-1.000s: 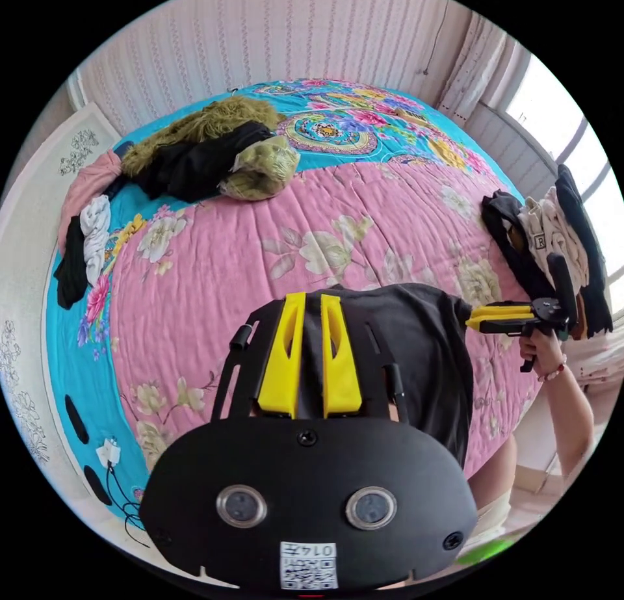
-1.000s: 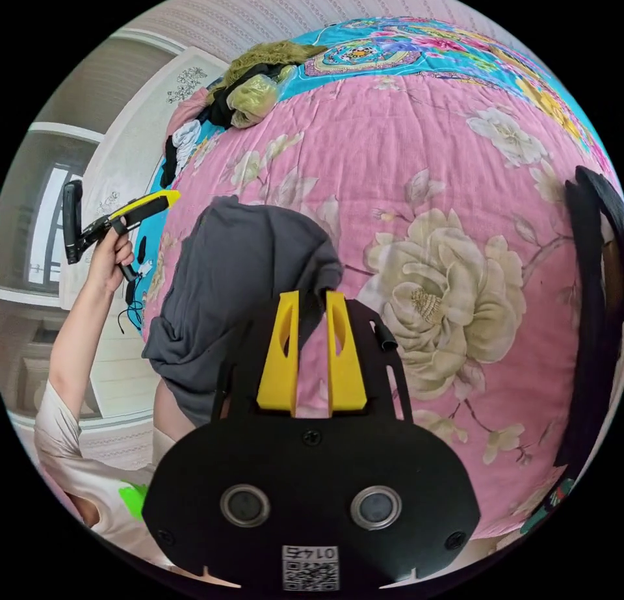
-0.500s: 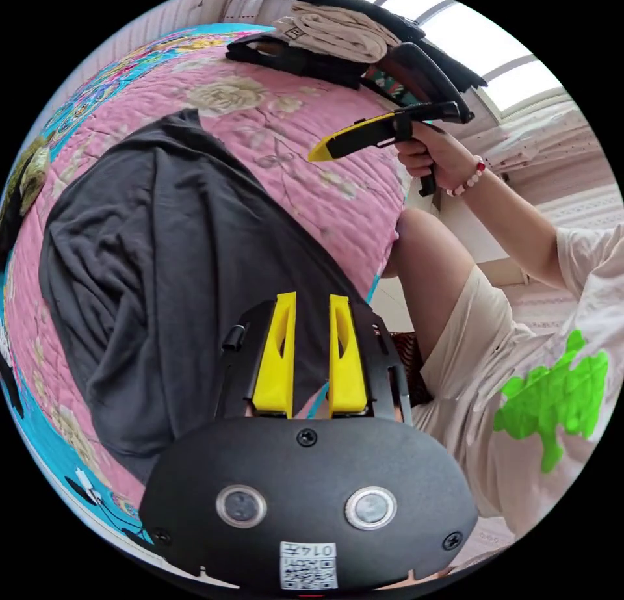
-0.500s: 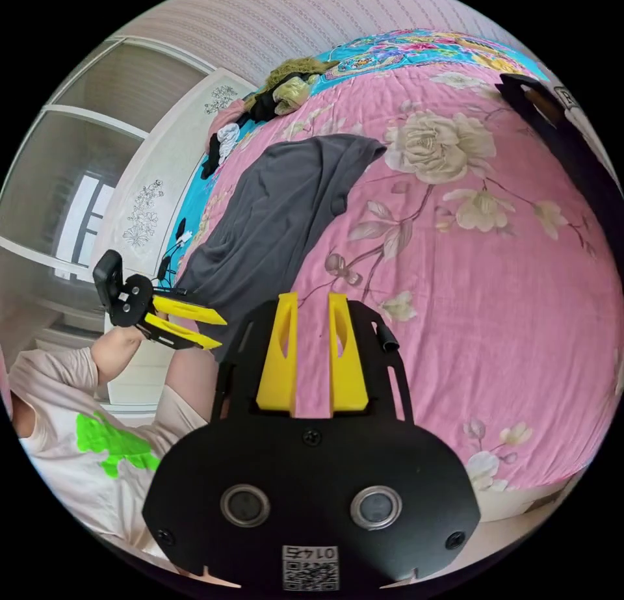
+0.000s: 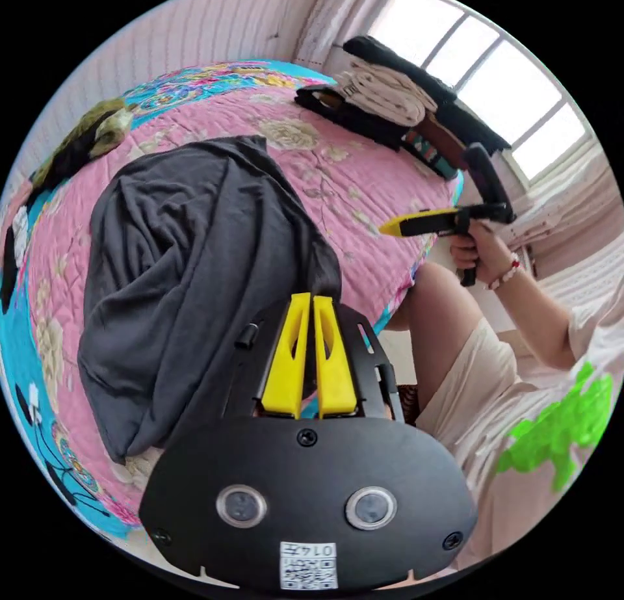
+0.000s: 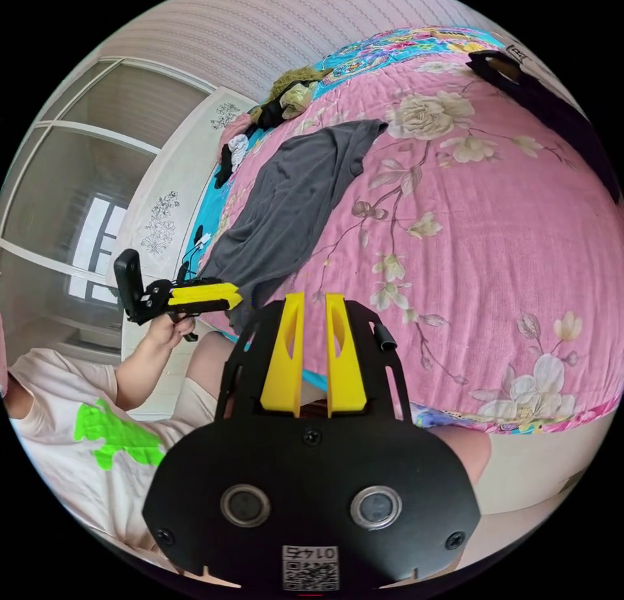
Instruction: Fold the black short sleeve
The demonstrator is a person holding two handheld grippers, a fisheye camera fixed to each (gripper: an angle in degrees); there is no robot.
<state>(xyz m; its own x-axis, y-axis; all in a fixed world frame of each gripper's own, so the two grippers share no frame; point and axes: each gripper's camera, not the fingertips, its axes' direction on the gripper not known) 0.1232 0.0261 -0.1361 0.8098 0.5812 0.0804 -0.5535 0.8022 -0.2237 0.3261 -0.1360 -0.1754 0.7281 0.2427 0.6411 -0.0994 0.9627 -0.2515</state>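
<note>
Lying rumpled on a pink floral quilt (image 6: 494, 249), the black short sleeve shirt (image 5: 188, 268) stretches across the bed from near its middle to the near edge, where the cloth droops over the side. In the right gripper view the same shirt (image 6: 292, 197) reads as a long, uneven grey-black strip with creases and one sleeve jutting out at the far end. No clean fold line is visible, so the folding seems barely begun, or one rough lengthwise fold at most; straightening, sleeve tucking and the final folds look still to be done.

The left gripper (image 5: 310, 301) has its yellow jaws drawn nearly together at the tips, right at the shirt's hanging edge, apparently nipping a bit of the dark fabric. In the right gripper view this gripper (image 6: 231, 296) is held in a hand at the bed's near corner, jaws closed, touching the shirt's lower end.

The right gripper (image 6: 311, 299) has its jaws parted with nothing between them, hovering over the quilt's edge, apart from the shirt. In the left gripper view it (image 5: 390, 226) points across the bed.

A stack of other clothes (image 5: 390, 106) sits by the window.
</note>
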